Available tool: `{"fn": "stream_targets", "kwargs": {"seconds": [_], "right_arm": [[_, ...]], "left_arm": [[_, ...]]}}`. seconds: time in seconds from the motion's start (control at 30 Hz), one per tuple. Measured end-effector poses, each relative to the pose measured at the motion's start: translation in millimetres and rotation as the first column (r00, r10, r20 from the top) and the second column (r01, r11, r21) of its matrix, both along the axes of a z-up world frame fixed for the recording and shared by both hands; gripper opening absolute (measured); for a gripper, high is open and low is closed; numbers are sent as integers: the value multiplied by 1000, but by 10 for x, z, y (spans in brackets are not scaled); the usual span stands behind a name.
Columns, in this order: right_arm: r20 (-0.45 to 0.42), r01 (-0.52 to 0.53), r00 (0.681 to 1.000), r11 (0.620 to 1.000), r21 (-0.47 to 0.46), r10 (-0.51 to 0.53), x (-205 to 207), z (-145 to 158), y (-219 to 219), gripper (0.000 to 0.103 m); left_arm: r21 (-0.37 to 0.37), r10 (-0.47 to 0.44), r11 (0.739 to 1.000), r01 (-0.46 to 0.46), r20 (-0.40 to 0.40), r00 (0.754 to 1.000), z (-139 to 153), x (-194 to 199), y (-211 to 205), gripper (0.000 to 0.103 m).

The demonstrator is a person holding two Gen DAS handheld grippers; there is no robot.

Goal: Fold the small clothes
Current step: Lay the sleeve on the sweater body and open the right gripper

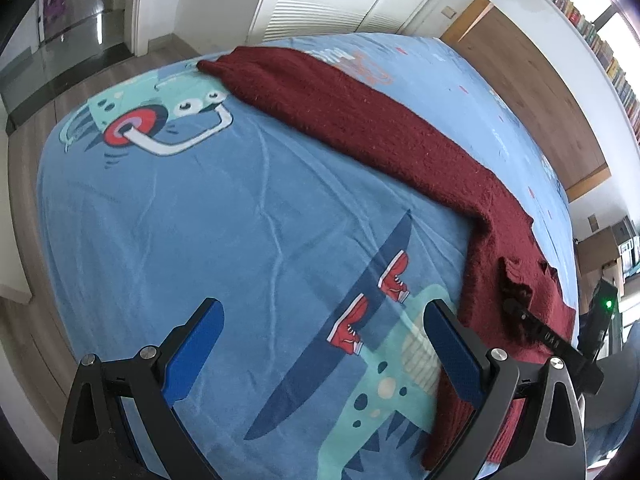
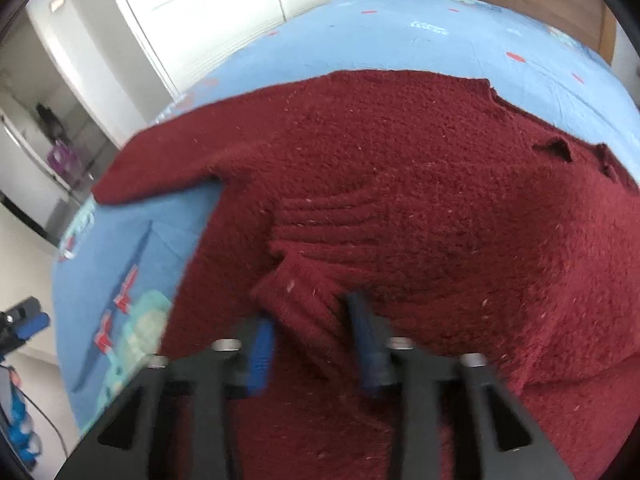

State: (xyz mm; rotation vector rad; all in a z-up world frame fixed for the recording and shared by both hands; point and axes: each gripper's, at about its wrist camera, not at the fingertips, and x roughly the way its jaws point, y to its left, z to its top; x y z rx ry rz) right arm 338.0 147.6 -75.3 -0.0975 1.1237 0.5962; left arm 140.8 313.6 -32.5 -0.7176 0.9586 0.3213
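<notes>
A dark red knitted sweater [image 1: 360,128] lies spread on the blue cartoon-print bed sheet [image 1: 200,220], one sleeve stretching toward the far left corner. My left gripper [image 1: 324,308] hovers open over bare sheet, just left of the sweater's near edge, with nothing between its blue pads. In the right wrist view the sweater [image 2: 440,200] fills most of the picture. My right gripper [image 2: 312,320] is shut on a bunched cuff of the sweater's sleeve [image 2: 308,292], which fills the gap between the pads. The left wrist view shows the right gripper [image 1: 516,300] low on the sweater.
A wooden headboard [image 1: 520,92] runs along the bed's right side, with a bookshelf [image 1: 600,40] above it. White wardrobe doors [image 1: 320,0] stand beyond the far edge. Wood floor [image 1: 24,200] lies left of the bed. The left gripper [image 2: 28,320] shows at the right wrist view's left edge.
</notes>
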Motion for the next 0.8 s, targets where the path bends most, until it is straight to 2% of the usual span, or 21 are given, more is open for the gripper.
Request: {"fn": "stream_targets", "kwargs": {"seconds": [0.07,0.2,0.27,0.33,0.43,0.53,0.6,0.67,0.8], "right_arm": [[-39,39,999,997,64,-36,138,32,-35,16],[-31,87,996,979,186,-83,281,222,-26,16],[-35,73,997,984,163,-68,279,198,93,24],[-90,33,996,989,145,-20,240,60,231,48],[-56,-37,998,994,105,43,86,36,396,54],[-46,-67,996,985,157,75,25,134,426,55],[-5,-73,997,984,160,75,-18,246,382,55],[37,-48,998,988,149,43,-8,350,240,55],[135,90,986,994,64,-98,71,439,-201,55]], "left_arm": [[-5,-1,1000,1,0,1000,-7,-5,-5,99],[8,-7,1000,7,3,1000,9,-14,-2,99],[4,-1,1000,1,2,1000,4,-18,19,99],[1,2,1000,-2,2,1000,-1,-16,33,99],[6,-1,1000,1,8,1000,9,-20,31,99],[13,3,1000,-3,18,1000,22,-33,43,99],[16,11,1000,-11,29,1000,36,-44,59,99],[27,16,999,-17,38,999,54,-48,72,99],[28,14,999,-16,44,999,41,-34,98,99]]}}
